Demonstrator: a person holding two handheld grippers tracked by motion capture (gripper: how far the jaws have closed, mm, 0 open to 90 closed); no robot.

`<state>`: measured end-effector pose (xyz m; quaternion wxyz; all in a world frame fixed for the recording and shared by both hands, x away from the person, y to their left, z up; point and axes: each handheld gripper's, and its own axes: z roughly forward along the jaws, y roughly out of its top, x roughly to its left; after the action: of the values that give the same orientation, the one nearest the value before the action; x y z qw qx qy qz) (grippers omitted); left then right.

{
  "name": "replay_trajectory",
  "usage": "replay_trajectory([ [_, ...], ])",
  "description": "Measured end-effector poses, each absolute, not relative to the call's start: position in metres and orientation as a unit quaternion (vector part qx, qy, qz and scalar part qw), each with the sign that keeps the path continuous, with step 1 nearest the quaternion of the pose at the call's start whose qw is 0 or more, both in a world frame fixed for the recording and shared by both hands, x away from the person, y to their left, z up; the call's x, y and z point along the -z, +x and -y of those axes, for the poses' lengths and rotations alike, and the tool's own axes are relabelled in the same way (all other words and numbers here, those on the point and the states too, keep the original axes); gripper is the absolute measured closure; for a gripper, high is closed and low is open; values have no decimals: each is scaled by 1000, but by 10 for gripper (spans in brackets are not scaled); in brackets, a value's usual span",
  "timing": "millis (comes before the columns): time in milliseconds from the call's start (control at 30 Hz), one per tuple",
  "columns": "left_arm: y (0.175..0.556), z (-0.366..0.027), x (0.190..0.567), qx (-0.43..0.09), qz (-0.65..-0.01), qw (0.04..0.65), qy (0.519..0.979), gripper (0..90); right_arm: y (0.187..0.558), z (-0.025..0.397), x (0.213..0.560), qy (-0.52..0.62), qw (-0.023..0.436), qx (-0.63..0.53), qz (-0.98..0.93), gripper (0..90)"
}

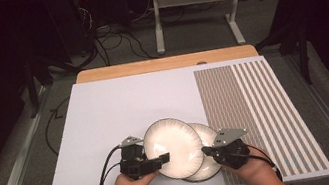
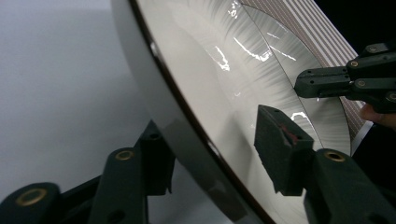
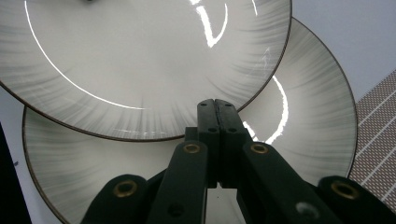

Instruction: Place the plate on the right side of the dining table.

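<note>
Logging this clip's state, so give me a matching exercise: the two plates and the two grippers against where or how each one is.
Things:
1. upper plate
2. lower plate
3. left gripper
4. right gripper
5. striped mat

States:
A. jaws pressed together, empty, over the plates
B. lying flat on the table, partly covered
C. one jaw on each side of a plate's rim
D. tilted, overlapping another plate
E. on the table's right part

Pairs: 1-D, 2-B, 3-C, 4-A, 5-E

Plates: two — upper plate (image 1: 171,145), lower plate (image 1: 210,162)
Claws: two — left claw (image 1: 162,159), right claw (image 1: 206,151)
Hands: two
Table (image 1: 120,110): one
Striped mat (image 1: 256,107): one
</note>
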<state>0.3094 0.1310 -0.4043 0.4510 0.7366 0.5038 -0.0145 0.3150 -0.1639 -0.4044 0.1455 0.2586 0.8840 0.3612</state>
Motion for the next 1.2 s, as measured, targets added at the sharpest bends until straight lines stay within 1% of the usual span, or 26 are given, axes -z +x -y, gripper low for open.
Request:
replay_trajectory([
  [100,309,-131,404,14,-505,451,736,517,315,164,404,259,145,-361,-884,900],
  [133,309,-131,404,10,-507,452,734,546,314,165,404,257,148,-361,-884,900],
  [200,308,-132,404,10,-508,455,732,557,314,166,403,260,148,-362,-883,900],
  [300,309,-133,406,22,-513,462,723,579,314,169,402,264,149,-367,-880,900],
  [533,309,-138,408,38,-516,476,711,599,310,172,397,264,150,-377,-875,900],
  [567,309,-139,409,41,-516,480,709,606,310,174,395,261,153,-385,-872,864],
  [733,309,-142,410,54,-518,493,697,629,309,180,391,270,157,-396,-864,819],
  [900,307,-142,408,54,-513,508,690,661,309,188,387,277,160,-408,-855,750],
  [933,307,-143,407,54,-511,510,689,672,308,191,384,281,162,-414,-850,723],
  [1200,304,-144,403,44,-493,533,686,706,310,200,379,291,172,-426,-839,655],
])
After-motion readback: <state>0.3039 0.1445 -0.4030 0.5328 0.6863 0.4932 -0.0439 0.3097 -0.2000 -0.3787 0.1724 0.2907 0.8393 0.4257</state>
